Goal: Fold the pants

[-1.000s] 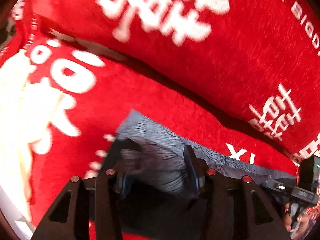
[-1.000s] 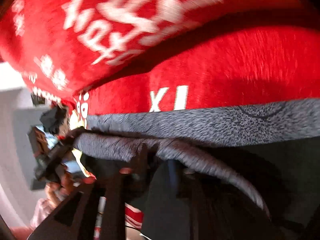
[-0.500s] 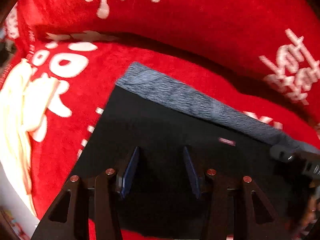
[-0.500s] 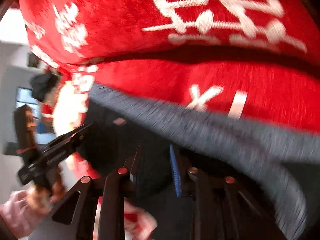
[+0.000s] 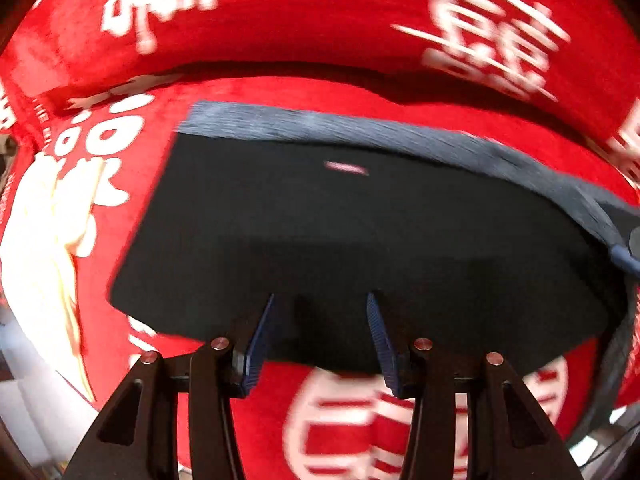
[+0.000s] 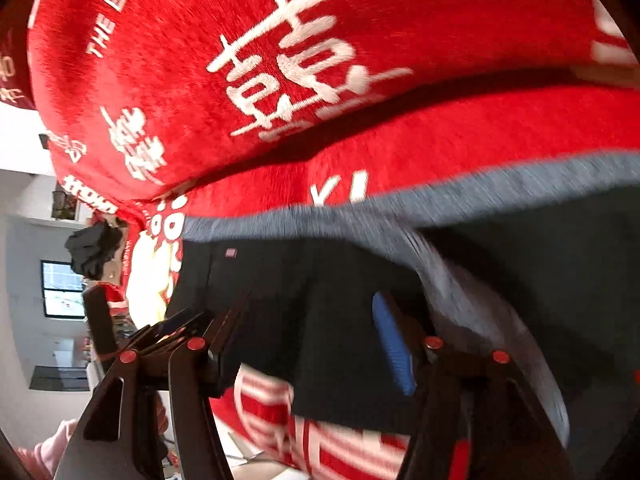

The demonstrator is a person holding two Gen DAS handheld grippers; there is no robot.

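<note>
Left gripper [image 5: 320, 336] hovering apart over flat black pants [image 5: 360, 240] on red blanket [image 5: 320, 28]; only right view showing right gripper [image 6: 308, 328] opening beside lifted waistband [image 6: 460, 284].

The left wrist view looks almost straight down, close over the black pants [image 5: 352, 240] spread on a red blanket [image 5: 360, 28], with its own tongs [image 5: 320, 336] at the bottom edge. The right wrist view sits just as close but slants downward from the other side, its tongs [image 6: 308, 344] low in frame. Both views share the pants' gray waistband [image 6: 480, 188], the small pink label [image 5: 346, 168] and the blanket's white lettering.
</note>
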